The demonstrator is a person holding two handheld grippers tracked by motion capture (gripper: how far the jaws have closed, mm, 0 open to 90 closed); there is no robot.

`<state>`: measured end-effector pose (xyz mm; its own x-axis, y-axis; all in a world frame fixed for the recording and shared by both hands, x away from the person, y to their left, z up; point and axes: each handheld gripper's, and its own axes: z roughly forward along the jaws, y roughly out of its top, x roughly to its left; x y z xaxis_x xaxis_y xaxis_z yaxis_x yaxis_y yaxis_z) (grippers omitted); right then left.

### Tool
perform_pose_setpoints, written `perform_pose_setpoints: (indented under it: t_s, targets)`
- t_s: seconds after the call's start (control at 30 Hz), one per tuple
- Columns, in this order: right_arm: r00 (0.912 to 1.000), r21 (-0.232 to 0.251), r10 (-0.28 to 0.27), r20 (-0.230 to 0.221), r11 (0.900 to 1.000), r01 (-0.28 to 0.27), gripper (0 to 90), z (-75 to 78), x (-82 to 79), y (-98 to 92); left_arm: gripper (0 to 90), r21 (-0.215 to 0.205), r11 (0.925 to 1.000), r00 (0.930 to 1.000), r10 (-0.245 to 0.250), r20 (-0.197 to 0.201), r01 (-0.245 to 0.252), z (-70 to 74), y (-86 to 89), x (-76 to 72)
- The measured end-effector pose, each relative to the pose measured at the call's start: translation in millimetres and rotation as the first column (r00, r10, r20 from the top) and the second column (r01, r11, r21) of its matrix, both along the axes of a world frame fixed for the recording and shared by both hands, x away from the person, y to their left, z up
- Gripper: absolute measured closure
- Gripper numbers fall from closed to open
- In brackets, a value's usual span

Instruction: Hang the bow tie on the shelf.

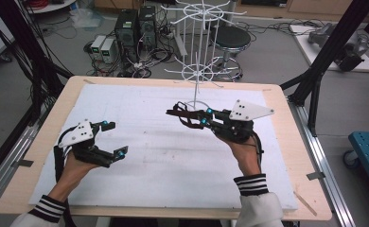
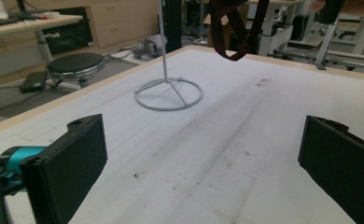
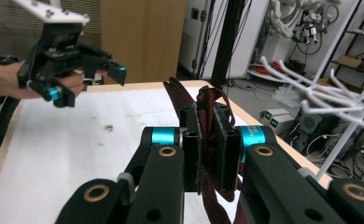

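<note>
The right gripper is clamped on a dark red strap, held above the table near the white wire rack. The left gripper hovers with jaws apart — empty. Likely next: lift a loop clear, then slip it over a rack arm — slowly.

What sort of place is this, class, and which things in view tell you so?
Probably a robotics lab: computer towers with tangled cables sit on the floor beyond the table, robot parts stand in the background, and a person holds a sensor-fitted right gripper.
</note>
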<state>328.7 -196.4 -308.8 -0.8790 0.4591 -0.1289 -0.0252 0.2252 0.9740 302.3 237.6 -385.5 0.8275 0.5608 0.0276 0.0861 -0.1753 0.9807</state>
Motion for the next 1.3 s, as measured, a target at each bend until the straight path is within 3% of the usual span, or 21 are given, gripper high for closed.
perform_pose_setpoints:
  t_s: [0.07,0.23,0.47,0.53,0.77,0.97,1.3]
  targets:
    - [0.9999,-0.008,-0.012,-0.006,1.000,0.011,84.2,5.2,4.1,0.1,1.7,0.002,1.0000,1.0000,0.005,-0.002,-0.005,-2.5,2.6,-1.6]
    - [0.9997,-0.023,-0.018,-0.020,1.000,0.017,84.1,13.5,12.9,0.9,1.7,0.019,0.9997,0.9991,0.013,0.040,-0.013,-12.5,8.3,-8.2]
    - [0.9991,-0.048,-0.034,-0.026,0.998,0.033,84.1,23.5,22.0,1.3,1.7,-0.039,0.9977,0.9973,0.058,0.046,-0.056,-31.3,25.0,-15.5]
    - [0.9986,-0.063,-0.043,-0.031,0.997,0.041,84.1,29.2,25.7,2.2,1.7,-0.047,0.9967,0.9972,0.068,0.029,-0.067,-34.1,29.8,-16.6]
    - [0.9977,-0.096,-0.064,-0.022,0.993,0.061,84.1,43.6,35.6,5.0,1.7,-0.068,0.9933,0.9940,0.097,0.049,-0.094,-37.4,31.7,-19.6]
    - [0.9972,-0.135,-0.071,-0.023,0.989,0.067,84.1,50.5,44.6,8.4,1.7,-0.102,0.9888,0.9930,0.113,0.035,-0.109,-48.7,32.2,-22.0]
    - [0.9941,-0.167,-0.092,-0.057,0.983,0.082,83.9,56.1,57.0,9.2,1.7,-0.100,0.9889,0.9923,0.115,0.046,-0.110,-50.3,31.2,-22.1]
